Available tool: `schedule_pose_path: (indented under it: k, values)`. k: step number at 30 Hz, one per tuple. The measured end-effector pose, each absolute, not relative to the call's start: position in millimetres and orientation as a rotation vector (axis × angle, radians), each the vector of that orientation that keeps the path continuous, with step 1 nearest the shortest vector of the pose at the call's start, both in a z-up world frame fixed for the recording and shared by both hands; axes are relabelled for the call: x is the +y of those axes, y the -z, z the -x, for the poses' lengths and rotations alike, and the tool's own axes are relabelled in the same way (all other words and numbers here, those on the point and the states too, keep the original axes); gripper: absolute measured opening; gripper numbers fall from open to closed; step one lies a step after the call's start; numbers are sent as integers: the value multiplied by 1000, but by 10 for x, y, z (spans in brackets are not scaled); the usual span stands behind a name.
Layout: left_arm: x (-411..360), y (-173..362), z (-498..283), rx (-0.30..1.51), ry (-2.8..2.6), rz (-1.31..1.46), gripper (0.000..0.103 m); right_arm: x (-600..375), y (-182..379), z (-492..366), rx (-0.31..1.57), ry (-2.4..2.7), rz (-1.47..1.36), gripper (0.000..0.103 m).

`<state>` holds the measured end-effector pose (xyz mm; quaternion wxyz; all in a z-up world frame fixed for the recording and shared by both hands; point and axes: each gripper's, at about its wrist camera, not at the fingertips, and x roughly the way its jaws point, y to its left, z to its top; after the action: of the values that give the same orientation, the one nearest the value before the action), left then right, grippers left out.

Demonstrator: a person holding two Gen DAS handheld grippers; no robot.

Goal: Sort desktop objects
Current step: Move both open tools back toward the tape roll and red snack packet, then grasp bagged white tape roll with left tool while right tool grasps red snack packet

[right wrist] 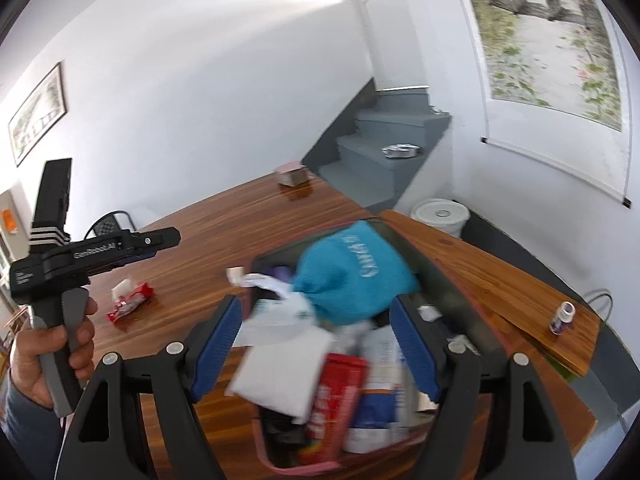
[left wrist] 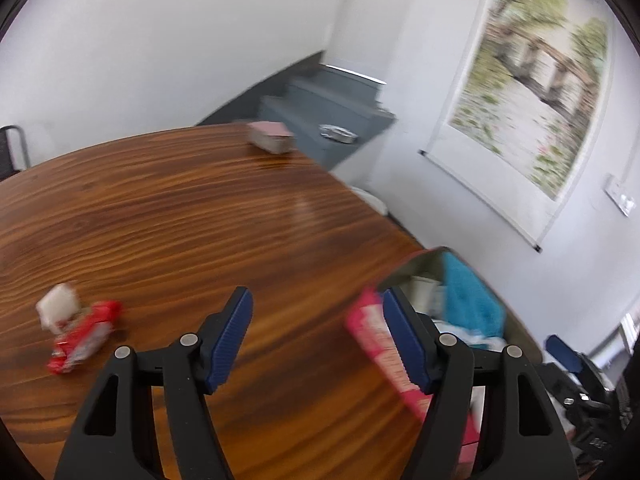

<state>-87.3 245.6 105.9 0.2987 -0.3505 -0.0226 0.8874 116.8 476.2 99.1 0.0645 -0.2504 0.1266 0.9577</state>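
Observation:
My left gripper [left wrist: 318, 338] stands open over bare wooden table [left wrist: 200, 220], nothing between its blue pads. Left of it lie a red snack wrapper [left wrist: 84, 338] and a small white packet [left wrist: 60, 304]. At its right finger is a blurred pink surface with white print [left wrist: 372, 340], seemingly the basket's near side. The basket [left wrist: 416, 268] holds a teal cloth [left wrist: 472, 300]. My right gripper [right wrist: 316, 344] hangs open above the basket [right wrist: 308, 470], over the teal cloth [right wrist: 356, 276], a white packet [right wrist: 280, 376], a red box [right wrist: 336, 396] and a blue-white pack [right wrist: 376, 400].
A pink box [right wrist: 294, 172] sits at the table's far end. A small purple bottle [right wrist: 562, 316] stands on a wooden plank [right wrist: 500, 280] to the right. A hand [right wrist: 40, 360] holds the left gripper's handle. A white bucket [right wrist: 440, 216] and grey stairs [right wrist: 380, 152] lie beyond.

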Motion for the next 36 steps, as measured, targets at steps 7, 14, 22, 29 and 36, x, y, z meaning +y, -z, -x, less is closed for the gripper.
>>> schedule_pose_path:
  k: [7, 14, 22, 29, 36]
  values:
    - [1681, -877, 1212, -75, -2545, 1004, 71, 4296, -1016, -1031, 320, -2988, 793, 81]
    - [1054, -651, 1521, -108, -2639, 1092, 71, 3895, -935, -811, 276, -3051, 875, 81]
    - [865, -451, 1777, -44, -2633, 1123, 71, 3560, -776, -587, 239, -3086, 985, 81]
    - [816, -236, 1938, -48, -2600, 1178, 71, 3403, -640, -446, 223, -3084, 1060, 81]
    - [817, -144, 1913, -62, -2567, 1173, 52, 3231, -556, -269, 179, -3093, 1132, 81]
